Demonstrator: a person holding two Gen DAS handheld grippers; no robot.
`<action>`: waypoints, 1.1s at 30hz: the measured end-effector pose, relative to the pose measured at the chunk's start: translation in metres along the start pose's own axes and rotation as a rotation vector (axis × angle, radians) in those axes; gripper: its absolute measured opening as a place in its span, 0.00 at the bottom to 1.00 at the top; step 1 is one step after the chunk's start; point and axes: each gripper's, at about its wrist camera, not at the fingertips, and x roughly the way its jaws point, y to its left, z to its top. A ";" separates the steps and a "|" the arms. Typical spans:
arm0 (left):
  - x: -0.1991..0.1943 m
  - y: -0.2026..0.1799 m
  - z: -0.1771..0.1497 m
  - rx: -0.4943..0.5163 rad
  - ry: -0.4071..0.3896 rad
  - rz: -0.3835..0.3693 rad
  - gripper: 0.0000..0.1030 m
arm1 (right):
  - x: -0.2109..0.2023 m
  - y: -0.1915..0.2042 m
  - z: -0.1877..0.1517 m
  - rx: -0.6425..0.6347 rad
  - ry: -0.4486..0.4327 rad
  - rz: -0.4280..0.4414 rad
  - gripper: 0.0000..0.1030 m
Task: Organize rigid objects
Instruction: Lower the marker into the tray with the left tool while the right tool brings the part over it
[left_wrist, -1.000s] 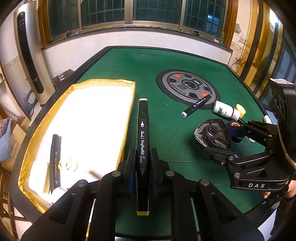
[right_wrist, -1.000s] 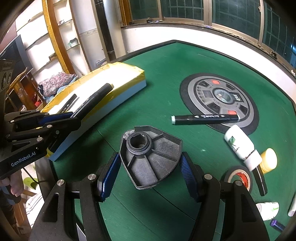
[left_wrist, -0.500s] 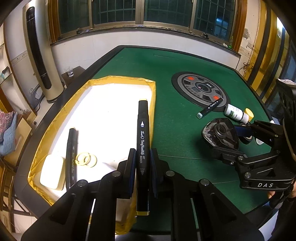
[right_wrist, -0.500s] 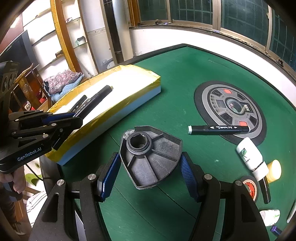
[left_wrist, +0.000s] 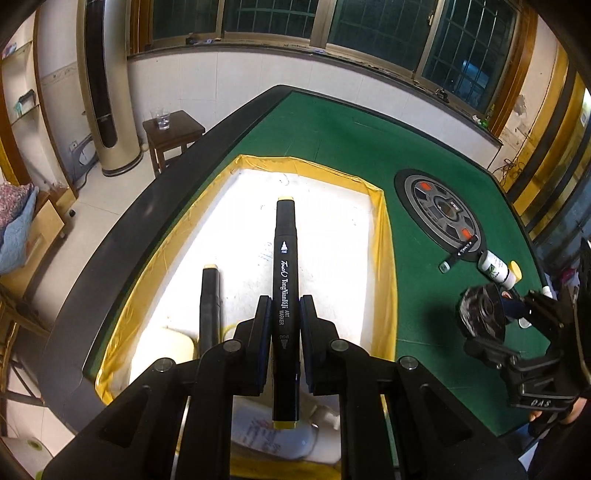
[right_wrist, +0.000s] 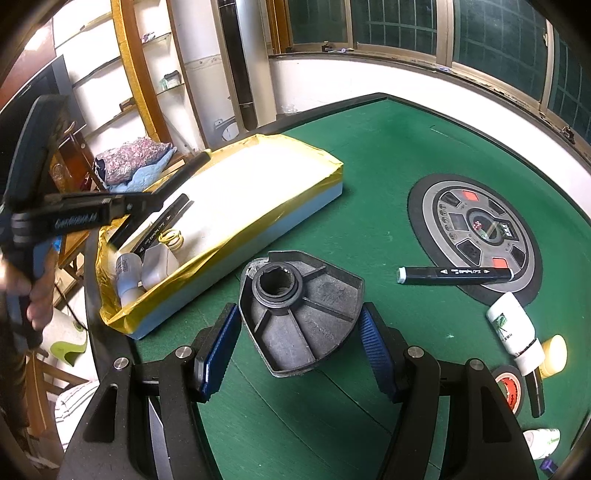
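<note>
Green bench (right_wrist: 369, 177) has a dark raised edge; wide bare felt lies between the tray and the round centre panel (right_wrist: 476, 236). Yellow-rimmed white tray (left_wrist: 388, 258) sits along the bench's left edge; its far half is empty, and its near end holds a black marker (left_wrist: 209, 302), a white bottle (right_wrist: 127, 275) and a white block (right_wrist: 159, 262). Grey fan-shaped casting (right_wrist: 299, 310) is clamped in the right claw (right_wrist: 295, 343) above the felt, just beside the tray's long wall. Left claw (left_wrist: 284, 332) is clamped on a yellow-capped marker (left_wrist: 285, 288) over the tray. A loose marker (right_wrist: 454, 275) crosses the panel's rim.
</note>
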 end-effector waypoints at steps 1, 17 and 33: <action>0.003 0.001 0.002 -0.001 0.004 -0.003 0.12 | 0.000 0.001 0.000 -0.002 0.002 0.001 0.59; 0.042 0.015 -0.002 0.023 0.107 0.007 0.12 | 0.010 0.017 0.019 -0.035 0.008 0.019 0.59; 0.040 0.022 -0.017 0.079 0.089 -0.013 0.12 | 0.055 0.053 0.074 -0.100 0.013 0.136 0.59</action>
